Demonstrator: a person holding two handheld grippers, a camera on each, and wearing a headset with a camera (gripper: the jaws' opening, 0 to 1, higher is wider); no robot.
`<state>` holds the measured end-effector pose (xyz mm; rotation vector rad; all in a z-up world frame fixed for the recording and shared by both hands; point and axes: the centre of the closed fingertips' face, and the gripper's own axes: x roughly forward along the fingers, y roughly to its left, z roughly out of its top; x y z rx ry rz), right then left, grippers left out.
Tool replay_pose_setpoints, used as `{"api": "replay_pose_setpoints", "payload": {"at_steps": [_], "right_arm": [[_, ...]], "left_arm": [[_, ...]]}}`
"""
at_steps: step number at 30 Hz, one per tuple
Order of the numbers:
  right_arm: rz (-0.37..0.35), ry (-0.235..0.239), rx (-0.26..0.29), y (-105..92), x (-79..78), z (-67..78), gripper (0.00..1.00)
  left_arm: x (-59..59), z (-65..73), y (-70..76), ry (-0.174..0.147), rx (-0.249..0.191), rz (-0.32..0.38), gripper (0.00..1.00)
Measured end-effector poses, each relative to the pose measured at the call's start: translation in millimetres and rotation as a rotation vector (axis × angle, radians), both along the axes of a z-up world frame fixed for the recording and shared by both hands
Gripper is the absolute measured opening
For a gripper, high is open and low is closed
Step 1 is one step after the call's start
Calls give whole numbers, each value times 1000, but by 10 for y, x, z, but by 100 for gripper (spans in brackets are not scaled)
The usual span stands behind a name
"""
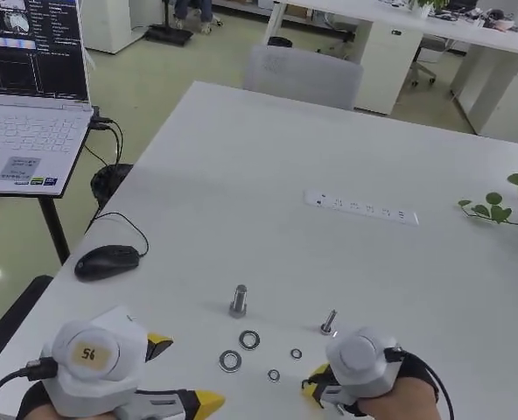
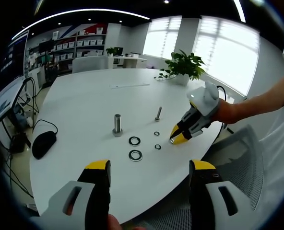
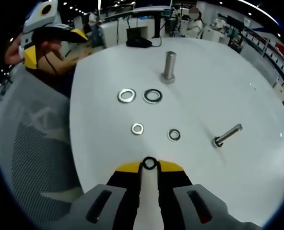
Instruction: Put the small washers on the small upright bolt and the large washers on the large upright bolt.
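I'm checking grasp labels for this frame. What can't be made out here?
Right gripper view: the ring pinched in the right hand-held gripper is partly covered by its tips; its size is unclear.
Head view: that gripper's own body hides those tips.
Head view: the left hand-held gripper is cut off by the bottom edge.
Head view: the laptop screen text is too small to read.

white table [image 1: 285, 149] with large bolt [image 1: 239, 300], small bolt [image 1: 329, 323], washers [image 1: 249, 339], mouse [image 1: 107, 261], power strip [image 1: 361, 208]
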<state>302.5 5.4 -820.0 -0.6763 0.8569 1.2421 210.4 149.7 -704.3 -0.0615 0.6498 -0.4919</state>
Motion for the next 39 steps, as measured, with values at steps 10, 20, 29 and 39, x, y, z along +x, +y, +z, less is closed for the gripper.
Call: {"api": "replay_pose_setpoints", "payload": {"at_steps": [10,20,29,39], "right_arm": [[-77,-4,36,-120,149,132,14],[-125,-46,56,-241,371,317,14],[-157,-99,75,-267,721,565,14],[-136,-130,64,-192,1000,690,14]], "left_arm": [[9,2,-25,0,1,-11,66],[24,6,-29,-1,4,-18,66],[32,13,-42,-1,8,-24,66],[26,6,-29,2,4,-14,66]]}}
